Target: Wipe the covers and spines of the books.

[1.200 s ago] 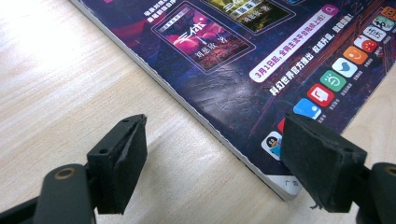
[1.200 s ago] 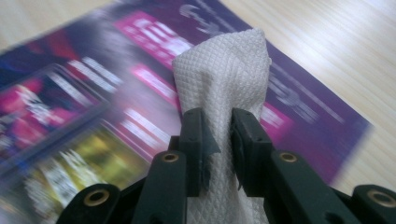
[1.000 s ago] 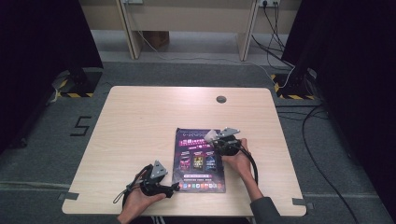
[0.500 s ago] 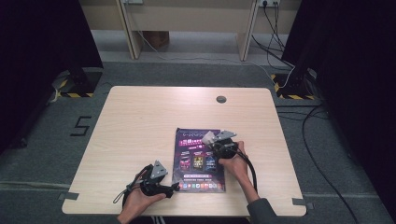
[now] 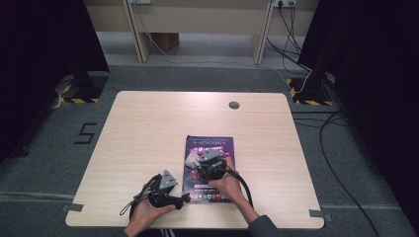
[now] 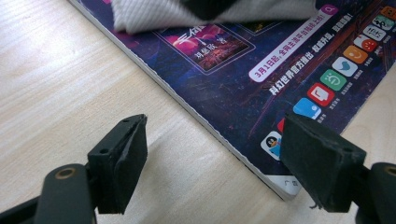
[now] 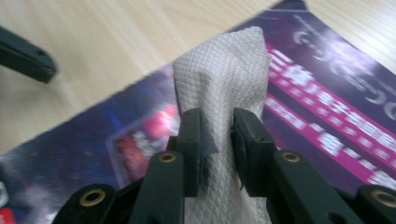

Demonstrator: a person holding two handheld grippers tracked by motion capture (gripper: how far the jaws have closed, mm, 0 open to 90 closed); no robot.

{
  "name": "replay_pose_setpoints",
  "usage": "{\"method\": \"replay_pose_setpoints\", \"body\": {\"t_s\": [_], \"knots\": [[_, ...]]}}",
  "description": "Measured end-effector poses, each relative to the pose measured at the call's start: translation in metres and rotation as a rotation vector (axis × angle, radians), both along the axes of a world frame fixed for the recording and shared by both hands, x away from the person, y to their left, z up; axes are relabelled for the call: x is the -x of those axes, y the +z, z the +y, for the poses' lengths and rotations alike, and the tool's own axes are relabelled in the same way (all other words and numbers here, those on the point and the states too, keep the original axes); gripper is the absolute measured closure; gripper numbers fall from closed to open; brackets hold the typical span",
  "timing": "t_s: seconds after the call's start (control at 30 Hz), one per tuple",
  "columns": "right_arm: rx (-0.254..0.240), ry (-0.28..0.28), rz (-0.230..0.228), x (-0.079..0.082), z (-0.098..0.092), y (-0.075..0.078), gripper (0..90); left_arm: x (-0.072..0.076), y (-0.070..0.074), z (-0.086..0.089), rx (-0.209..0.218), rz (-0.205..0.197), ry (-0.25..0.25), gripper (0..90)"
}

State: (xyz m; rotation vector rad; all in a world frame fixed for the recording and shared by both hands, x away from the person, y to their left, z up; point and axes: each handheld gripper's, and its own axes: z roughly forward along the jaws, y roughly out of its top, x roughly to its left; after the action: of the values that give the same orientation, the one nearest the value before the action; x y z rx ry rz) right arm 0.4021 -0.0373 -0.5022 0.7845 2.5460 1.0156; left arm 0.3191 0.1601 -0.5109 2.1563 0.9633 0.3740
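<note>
The right tool (image 7: 217, 154) is clamped on a folded white cloth (image 7: 224, 88), its 2 black jaws pinching the waffle-textured fabric from both sides. The lower part of the cloth runs out of the bottom of the right gripper view, so its full length cannot be made out. In the high view the cloth (image 5: 191, 160) shows as a pale patch just left of the right tool (image 5: 203, 165), resting on the cover of a purple magazine (image 5: 210, 148) that lies flat on the tabletop (image 5: 148, 128), near its front edge. The person's right hand (image 5: 228, 185) covers part of the magazine's lower half.

The magazine's print is blurred in the right gripper view and too small to read in the high view. In the left gripper view the magazine (image 6: 243, 88) is sharper: rows of coloured app icons along its near edge, with its far part cut off by the frame's top, where a strip of the cloth (image 6: 154, 14) lies across the cover.

The left tool (image 6: 212, 158) stands with its jaws wide apart, nothing between them, low over the wood beside the magazine's corner. In the high view the left tool (image 5: 184, 200) sits at the magazine's lower-left corner, in the left hand (image 5: 148, 212).
</note>
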Motion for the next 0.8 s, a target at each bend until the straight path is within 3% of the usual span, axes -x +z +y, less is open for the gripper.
{"method": "replay_pose_setpoints", "body": {"t_s": [0.27, 0.5, 0.6, 0.8], "knots": [[-0.002, 0.027, 0.001, 0.005, 0.007, 0.000, 73.6, 0.001, 0.000, 0.000, -0.006, -0.007, -0.005, 22.7], [0.016, 0.012, -0.001, 0.002, -0.005, 0.001, 73.4, 0.001, 0.000, 0.000, -0.001, -0.004, -0.006, 22.6], [0.026, -0.025, -0.004, -0.001, -0.018, 0.002, 73.2, 0.002, 0.000, 0.000, -0.006, -0.008, -0.010, 22.7], [0.041, -0.172, -0.006, -0.014, -0.060, 0.004, 73.2, 0.002, 0.000, 0.000, -0.004, -0.004, -0.016, 22.6]]}}
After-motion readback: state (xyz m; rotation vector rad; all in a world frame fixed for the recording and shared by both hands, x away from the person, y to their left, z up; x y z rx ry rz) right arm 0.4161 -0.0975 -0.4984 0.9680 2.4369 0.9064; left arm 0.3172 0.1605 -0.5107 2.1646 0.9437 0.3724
